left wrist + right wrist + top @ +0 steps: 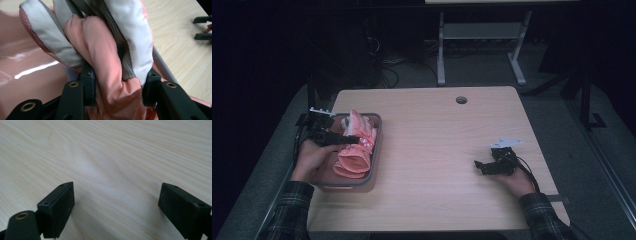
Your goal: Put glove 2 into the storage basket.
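A pink and white padded glove [357, 145] with grey mesh panels lies in a pink tub [344, 186] with a grey rim at the table's left side. My left gripper [354, 140] reaches over the tub from the left and is shut on the glove. In the left gripper view the two black jaws squeeze the glove [107, 57] from both sides at my left gripper [119, 76], above the tub's glossy pink inside [30, 70]. My right gripper [479, 167] rests on the wooden table [437, 150] at the right, open; between its jaws [117, 195] there is bare wood [112, 150].
A round cable hole [461, 100] sits near the table's far edge. Behind the table stand the white legs of another desk [441, 50], with cables on the dark floor. The right gripper's jaw tips [202, 27] appear far off in the left gripper view.
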Motion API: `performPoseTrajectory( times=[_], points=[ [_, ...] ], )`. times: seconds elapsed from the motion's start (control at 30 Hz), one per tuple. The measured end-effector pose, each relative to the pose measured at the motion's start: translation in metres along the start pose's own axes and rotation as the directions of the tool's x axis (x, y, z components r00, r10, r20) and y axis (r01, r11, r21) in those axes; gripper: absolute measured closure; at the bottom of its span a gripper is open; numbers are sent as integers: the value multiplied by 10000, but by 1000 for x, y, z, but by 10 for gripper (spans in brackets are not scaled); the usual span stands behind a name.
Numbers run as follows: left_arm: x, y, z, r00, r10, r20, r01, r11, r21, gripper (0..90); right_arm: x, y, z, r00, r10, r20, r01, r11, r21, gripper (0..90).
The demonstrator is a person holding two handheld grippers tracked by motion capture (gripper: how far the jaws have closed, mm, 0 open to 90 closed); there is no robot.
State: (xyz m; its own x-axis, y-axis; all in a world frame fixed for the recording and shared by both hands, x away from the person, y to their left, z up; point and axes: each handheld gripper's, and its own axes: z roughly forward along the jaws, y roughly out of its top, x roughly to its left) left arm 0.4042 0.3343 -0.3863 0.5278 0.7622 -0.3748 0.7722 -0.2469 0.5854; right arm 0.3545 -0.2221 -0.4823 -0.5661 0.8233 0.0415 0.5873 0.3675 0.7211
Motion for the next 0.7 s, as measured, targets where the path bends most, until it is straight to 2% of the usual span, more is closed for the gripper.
performPoseTrajectory(
  times=[0.13,0.27,0.43,0.5,0.6,0.7],
  points=[
    [4,-2,9,9994,245,-226,-236,9990,385,539,0,0,0,10000,-5,-1,5,10000,-3,129],
    [6,-1,9,9997,186,-146,-180,9992,345,481,0,0,0,10000,-1,0,1,10000,-2,129],
    [9,-1,4,9996,-178,203,178,9998,26,308,0,0,0,10000,-3,-3,3,10000,-3,129],
    [10,0,1,9995,-255,159,257,9996,-143,270,0,0,0,10000,0,-3,0,10000,-4,129],
    [11,2,-6,9998,-127,-135,124,9995,-280,184,0,0,0,10000,-2,-5,2,10000,1,129],
    [11,5,-19,9990,-79,-438,55,9985,-546,146,0,0,0,10000,1,-1,-1,10000,-2,129]
  ],
)
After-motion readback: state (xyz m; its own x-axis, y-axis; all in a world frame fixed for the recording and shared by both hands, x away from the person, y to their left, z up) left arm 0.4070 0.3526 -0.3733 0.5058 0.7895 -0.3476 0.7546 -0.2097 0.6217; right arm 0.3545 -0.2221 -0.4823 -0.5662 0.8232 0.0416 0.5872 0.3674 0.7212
